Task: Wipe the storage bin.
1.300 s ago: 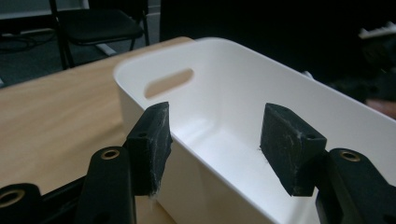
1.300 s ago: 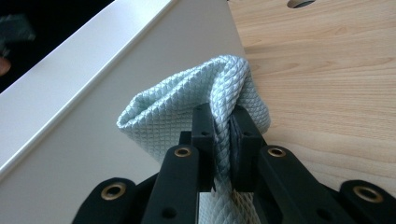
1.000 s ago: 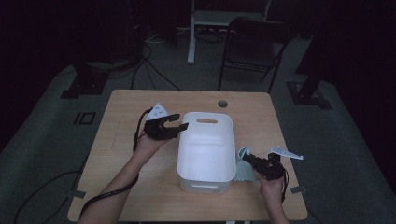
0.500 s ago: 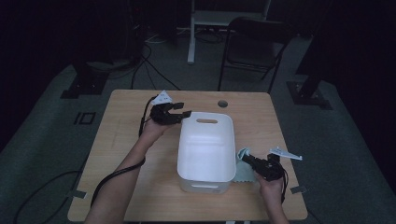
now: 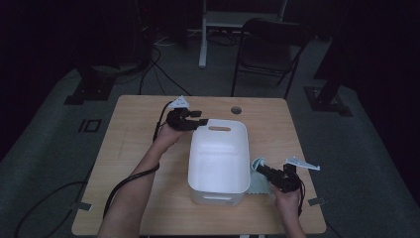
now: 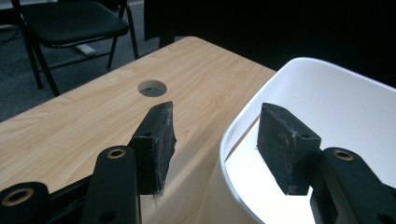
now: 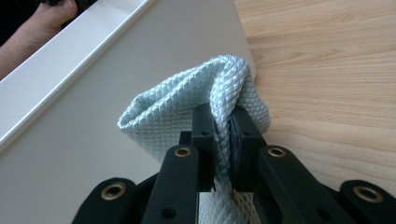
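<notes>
Dim room around the tabletop [image 5: 133, 148]: my left tool [image 6: 215, 140], closing, straddled the white bin's [image 5: 218, 158] rim unpinched and could slip, while my right tool [image 7: 223, 135] pinched the cloth [image 7: 187, 107] beside it.

Your white plastic bin [image 5: 218, 163] blocks the table's middle; its rim [image 6: 233, 128] sits between the left gripper [image 5: 195, 120]'s jaws. Bare light wooden tabletop [image 5: 133, 144] gives you passage left and far. Near right, a pale blue quilted cloth [image 7: 187, 112] crowds the bin wall.
</notes>
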Demonstrator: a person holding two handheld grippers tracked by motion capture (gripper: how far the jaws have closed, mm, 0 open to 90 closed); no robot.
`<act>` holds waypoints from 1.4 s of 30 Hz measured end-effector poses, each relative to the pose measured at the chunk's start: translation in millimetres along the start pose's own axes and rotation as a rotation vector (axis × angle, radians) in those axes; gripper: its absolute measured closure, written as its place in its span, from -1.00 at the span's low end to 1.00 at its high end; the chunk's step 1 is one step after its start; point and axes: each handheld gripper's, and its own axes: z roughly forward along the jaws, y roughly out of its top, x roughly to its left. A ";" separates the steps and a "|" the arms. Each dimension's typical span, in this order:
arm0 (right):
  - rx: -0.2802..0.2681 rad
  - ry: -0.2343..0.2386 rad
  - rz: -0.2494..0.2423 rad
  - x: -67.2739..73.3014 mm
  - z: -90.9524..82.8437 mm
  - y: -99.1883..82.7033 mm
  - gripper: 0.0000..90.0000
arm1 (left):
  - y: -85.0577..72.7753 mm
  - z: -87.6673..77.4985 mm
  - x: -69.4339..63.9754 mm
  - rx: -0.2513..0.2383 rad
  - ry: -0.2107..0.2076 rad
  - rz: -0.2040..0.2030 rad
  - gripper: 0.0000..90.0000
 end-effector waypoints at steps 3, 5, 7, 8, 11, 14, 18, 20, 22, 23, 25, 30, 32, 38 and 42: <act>0.000 0.001 0.002 -0.1 0.5 0.1 0.84 | -2.4 3.9 1.0 0.020 -0.007 0.002 0.19; -0.001 0.001 0.003 0.2 0.5 0.1 0.84 | -3.4 5.8 1.0 0.028 -0.009 0.003 0.27; 0.002 0.002 0.001 0.3 0.3 -0.4 0.84 | -4.1 7.5 1.0 0.030 -0.021 0.002 0.42; 0.002 0.002 0.002 -0.1 0.2 -0.5 0.84 | -4.0 7.6 1.3 0.028 -0.027 -0.002 0.43; -0.002 0.002 0.007 -0.9 -0.2 -0.3 0.84 | -3.8 8.0 2.0 0.019 -0.053 -0.012 0.54; 0.001 0.001 0.004 -0.9 0.0 -0.5 0.84 | -3.6 8.0 0.0 0.025 -0.033 0.007 0.69; -0.001 0.001 0.010 -1.2 -0.7 -0.5 0.84 | -5.6 3.3 0.0 0.024 -0.012 0.013 0.72; -0.001 0.000 0.009 -1.4 -1.4 -0.3 0.84 | -7.6 -1.6 0.1 0.024 0.001 0.008 0.74; -0.005 -0.001 0.011 -1.7 -2.1 0.0 0.84 | -10.4 -7.9 0.0 0.024 0.015 0.006 0.78; -0.006 -0.003 0.010 -1.7 -2.4 0.0 0.84 | -11.6 -11.5 -0.2 0.026 0.025 0.004 0.79; -0.005 -0.004 0.008 -1.7 -2.5 0.2 0.84 | -14.1 -18.8 -1.0 0.029 0.051 -0.001 0.80; -0.009 -0.004 0.007 -0.8 -3.0 0.7 0.84 | -21.6 -33.5 -1.1 0.019 0.092 -0.035 0.80; -0.009 -0.006 0.006 -0.4 -3.2 1.2 0.84 | -26.5 -43.3 -0.7 0.011 0.108 -0.054 0.79; -0.009 -0.010 0.007 -1.2 -2.7 1.2 0.84 | -31.9 -55.1 2.4 0.000 0.098 -0.062 0.77; -0.007 -0.008 0.006 -0.5 -2.0 0.9 0.84 | -32.0 -53.8 4.0 -0.001 0.086 -0.058 0.72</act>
